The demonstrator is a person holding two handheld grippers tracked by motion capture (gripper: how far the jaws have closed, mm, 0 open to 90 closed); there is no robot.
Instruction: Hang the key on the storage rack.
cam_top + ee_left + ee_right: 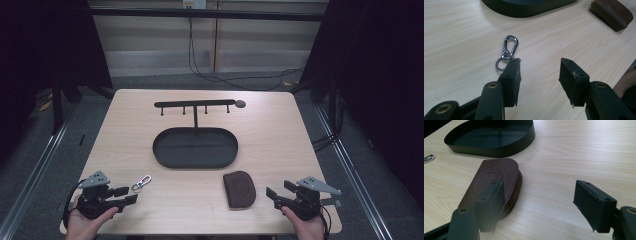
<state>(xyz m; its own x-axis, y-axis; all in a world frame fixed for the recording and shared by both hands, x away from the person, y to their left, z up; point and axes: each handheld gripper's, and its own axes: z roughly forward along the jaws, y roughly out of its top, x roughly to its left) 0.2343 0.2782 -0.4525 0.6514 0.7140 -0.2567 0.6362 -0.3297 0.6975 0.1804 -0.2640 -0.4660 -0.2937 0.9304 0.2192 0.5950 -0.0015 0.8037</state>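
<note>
Chrome carabiner keyring (pixel 507 51) lies on the wooden surface (pixel 280 130), just ahead and left of the left gripper (pixel 540 68), its long axis pointing away toward the black tray (pixel 160 150). Both grippers' jaws stand apart, empty; the right gripper (pixel 539 192) sits beside the brown leather pouch (pixel 491 178).

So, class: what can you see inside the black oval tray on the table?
The black oval tray shows a bare dark floor with nothing lying in it. From the right gripper view its near wall hides a strip of the floor. The carabiner clip and brown pouch lie outside it.
</note>
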